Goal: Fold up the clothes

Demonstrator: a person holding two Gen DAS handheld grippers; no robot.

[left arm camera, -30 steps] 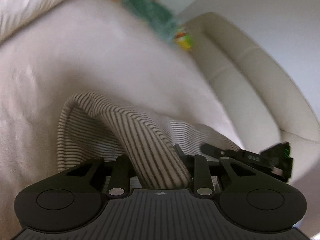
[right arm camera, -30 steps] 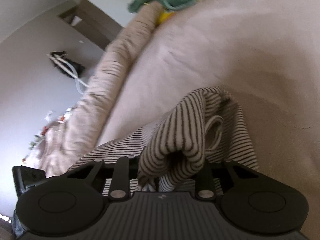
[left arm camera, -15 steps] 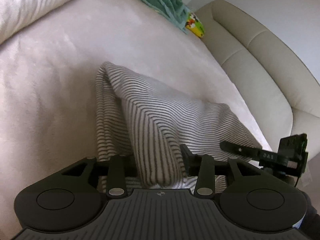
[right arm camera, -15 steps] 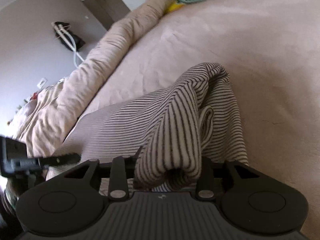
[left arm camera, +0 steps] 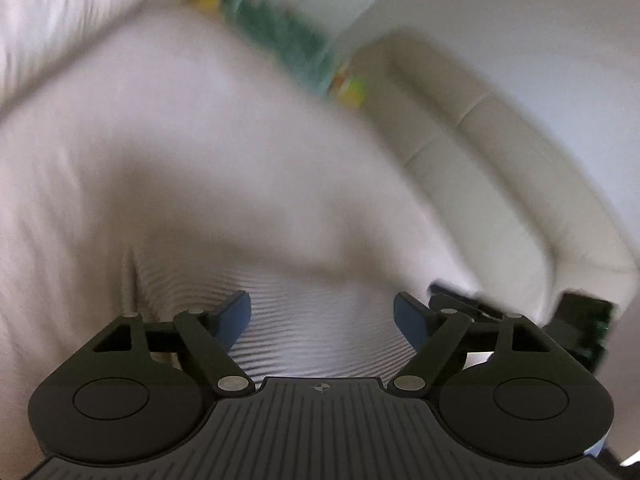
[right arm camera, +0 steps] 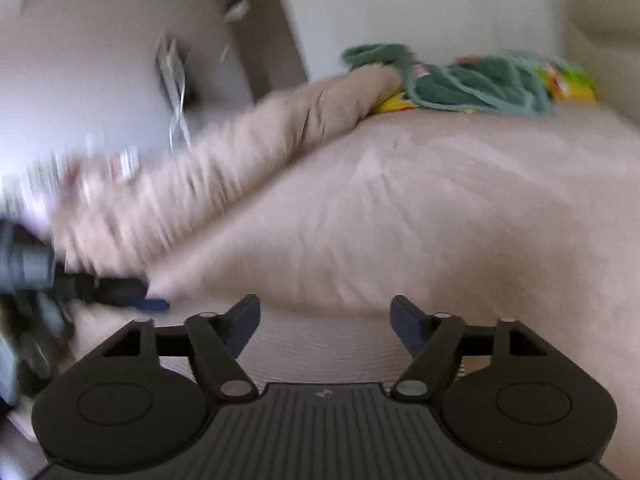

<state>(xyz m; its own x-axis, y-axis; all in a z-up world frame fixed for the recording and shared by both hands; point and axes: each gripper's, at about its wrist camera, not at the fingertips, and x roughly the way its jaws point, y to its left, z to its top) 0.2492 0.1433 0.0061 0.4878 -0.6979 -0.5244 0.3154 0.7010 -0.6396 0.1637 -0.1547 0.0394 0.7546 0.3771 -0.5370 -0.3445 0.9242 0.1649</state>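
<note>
I count one striped garment [left arm camera: 320, 336], lying on the pale bedcover [left arm camera: 168, 168] directly below and between my left gripper [left arm camera: 322, 314] fingers; motion blur hides whether its folds lie neat. In the right wrist view the cloth under my right gripper [right arm camera: 325, 320] is too smeared for me to make out stripes. Both tools stand spread wide, each showing two blue-padded fingers [left arm camera: 236, 314] with nothing between them. I cannot tell whether the pads touch the cloth. Each view catches the other gripper at its edge, blurred. One rolled beige blanket [right arm camera: 240, 160] runs along the bed's left side. One green cloth [right arm camera: 472, 84] lies at the far end over something yellow. One cream sofa [left arm camera: 500, 168] stands beside the bed.
</note>
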